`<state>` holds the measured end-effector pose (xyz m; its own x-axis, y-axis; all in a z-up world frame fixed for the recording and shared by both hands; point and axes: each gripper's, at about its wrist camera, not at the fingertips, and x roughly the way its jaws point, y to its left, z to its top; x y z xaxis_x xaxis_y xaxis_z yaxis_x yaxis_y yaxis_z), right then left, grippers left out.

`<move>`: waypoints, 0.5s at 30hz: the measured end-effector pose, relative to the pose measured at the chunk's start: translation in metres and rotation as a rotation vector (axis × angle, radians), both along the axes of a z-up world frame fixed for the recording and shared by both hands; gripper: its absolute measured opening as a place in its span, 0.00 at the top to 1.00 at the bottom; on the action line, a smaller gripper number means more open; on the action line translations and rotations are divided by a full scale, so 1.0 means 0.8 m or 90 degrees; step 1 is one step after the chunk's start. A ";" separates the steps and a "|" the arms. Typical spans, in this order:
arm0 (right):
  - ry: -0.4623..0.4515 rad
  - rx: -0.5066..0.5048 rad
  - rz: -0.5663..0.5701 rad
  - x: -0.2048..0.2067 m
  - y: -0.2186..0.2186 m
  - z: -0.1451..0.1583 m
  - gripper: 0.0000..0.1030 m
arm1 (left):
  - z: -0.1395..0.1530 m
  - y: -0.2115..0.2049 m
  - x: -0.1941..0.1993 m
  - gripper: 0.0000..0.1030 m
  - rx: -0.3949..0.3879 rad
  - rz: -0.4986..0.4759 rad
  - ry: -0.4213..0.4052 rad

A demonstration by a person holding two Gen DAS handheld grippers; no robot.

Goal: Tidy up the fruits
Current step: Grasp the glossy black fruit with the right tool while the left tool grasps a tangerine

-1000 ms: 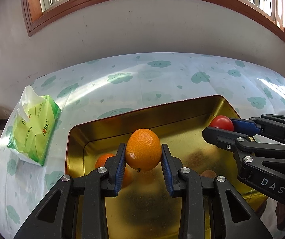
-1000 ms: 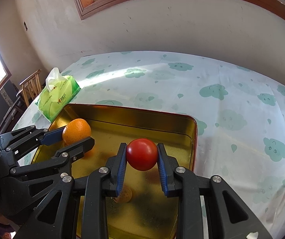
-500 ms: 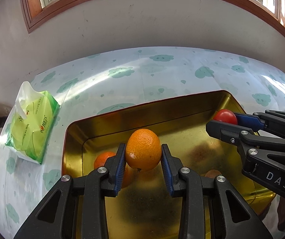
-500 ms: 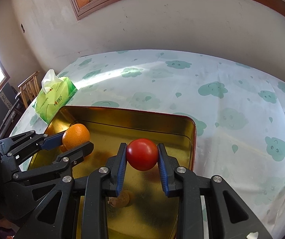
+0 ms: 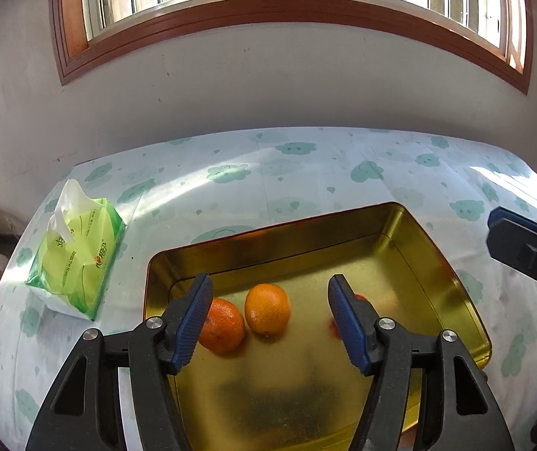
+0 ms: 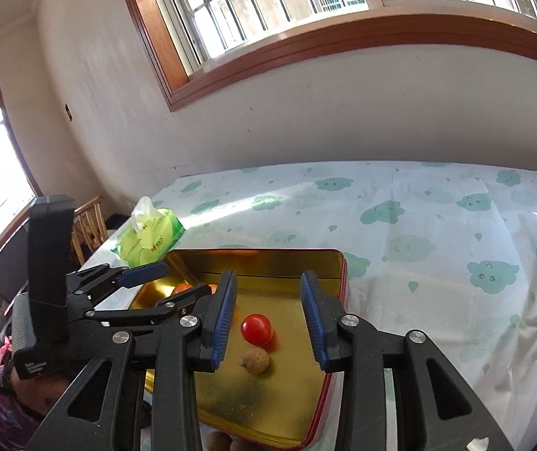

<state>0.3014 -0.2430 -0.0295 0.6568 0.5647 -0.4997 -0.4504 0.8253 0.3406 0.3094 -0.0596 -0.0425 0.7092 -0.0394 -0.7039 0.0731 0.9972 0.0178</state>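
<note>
A gold metal tray [image 5: 411, 225] lies on the cloud-print tablecloth. Two oranges lie in it side by side: a lighter one [image 5: 267, 308] and a darker one [image 5: 223, 325], partly behind my left finger. My left gripper [image 5: 272, 317] is open and empty above them. In the right wrist view a red tomato [image 6: 256, 329] and a small brown round fruit [image 6: 254, 361] lie on the tray floor [image 6: 268, 402]. My right gripper [image 6: 268, 315] is open and empty above them. The left gripper [image 6: 163, 282] shows at the left of that view.
A green tissue pack [image 5: 77, 259] lies on the table left of the tray; it also shows in the right wrist view [image 6: 150, 240]. A wall with a wood-framed window [image 5: 268, 11] stands behind the table. A wooden chair [image 6: 88, 221] stands past the table's left end.
Both grippers opened and pulled back upward. The orange now lies in the tray beside the other orange. The tomato now lies in the tray beside the brown fruit.
</note>
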 end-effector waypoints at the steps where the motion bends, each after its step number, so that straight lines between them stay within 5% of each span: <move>1: -0.021 0.010 0.002 -0.020 -0.007 0.006 0.64 | 0.005 0.004 -0.011 0.37 -0.009 -0.002 -0.016; 4: -0.042 0.011 0.010 -0.077 -0.023 0.003 0.49 | 0.015 0.020 -0.049 0.26 -0.020 -0.003 -0.057; 9: 0.070 -0.015 0.042 -0.137 -0.025 -0.045 0.52 | 0.012 0.053 -0.124 0.24 -0.038 0.009 -0.098; 15: 0.091 -0.039 0.087 -0.181 0.009 -0.075 0.60 | -0.024 0.101 -0.206 0.24 -0.108 0.017 -0.069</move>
